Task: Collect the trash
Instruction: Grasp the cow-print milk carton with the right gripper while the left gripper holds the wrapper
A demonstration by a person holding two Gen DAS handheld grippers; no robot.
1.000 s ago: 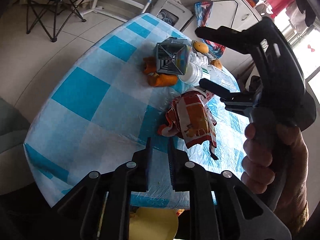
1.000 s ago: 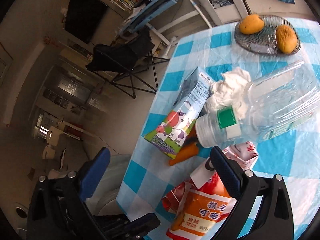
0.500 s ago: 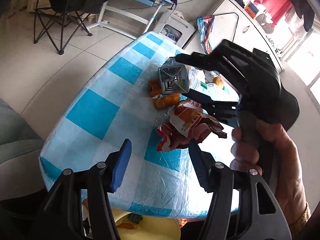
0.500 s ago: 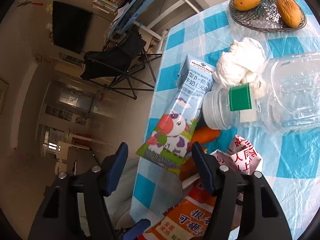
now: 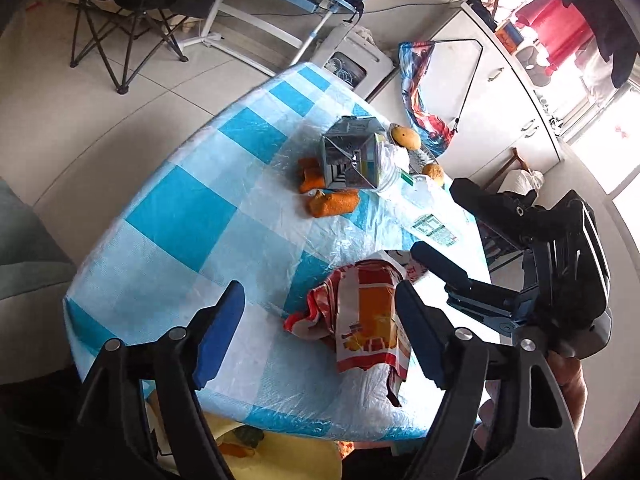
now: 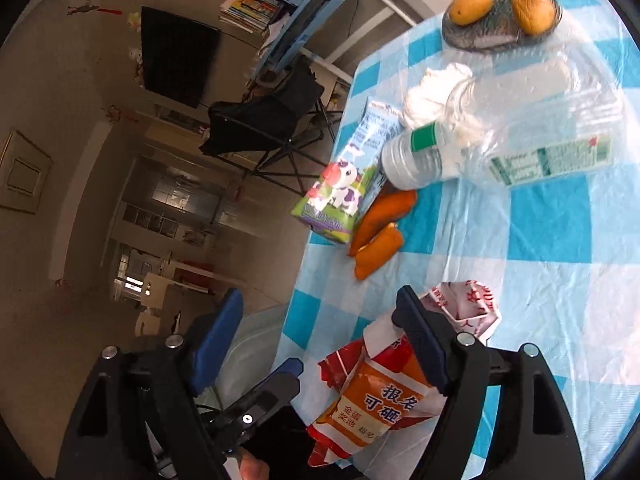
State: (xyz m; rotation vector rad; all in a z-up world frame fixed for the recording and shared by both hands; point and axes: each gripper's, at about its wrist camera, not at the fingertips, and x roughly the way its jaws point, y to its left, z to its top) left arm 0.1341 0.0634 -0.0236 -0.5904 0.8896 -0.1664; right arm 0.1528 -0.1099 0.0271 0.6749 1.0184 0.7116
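A crumpled red and orange snack wrapper (image 5: 360, 320) lies near the front edge of the blue-checked table (image 5: 180, 208). My left gripper (image 5: 316, 336) hovers over it with its jaws opening; the wrapper lies between the pads, nearer the right one, and is not pinched. My right gripper (image 5: 450, 230), held in a hand, sits just right of the wrapper with jaws opening and nothing gripped. In the right wrist view the right gripper (image 6: 320, 340) straddles the wrapper's (image 6: 380, 392) top left part. Farther back lie a milk carton (image 6: 344, 196), a clear plastic bottle (image 6: 500, 132), a tissue wad (image 6: 432, 92) and orange peels (image 6: 380, 228).
A glass plate (image 6: 476, 38) with two mangoes stands at the table's far end. A yellow bin (image 5: 280, 456) sits below the table's near edge. A folding chair (image 5: 132, 4) and a desk stand on the tiled floor beyond; a sofa edge (image 5: 24, 240) is at left.
My left gripper went from shut to wide open. The right gripper narrowed, widened again, and drew away from above the wrapper to its right side.
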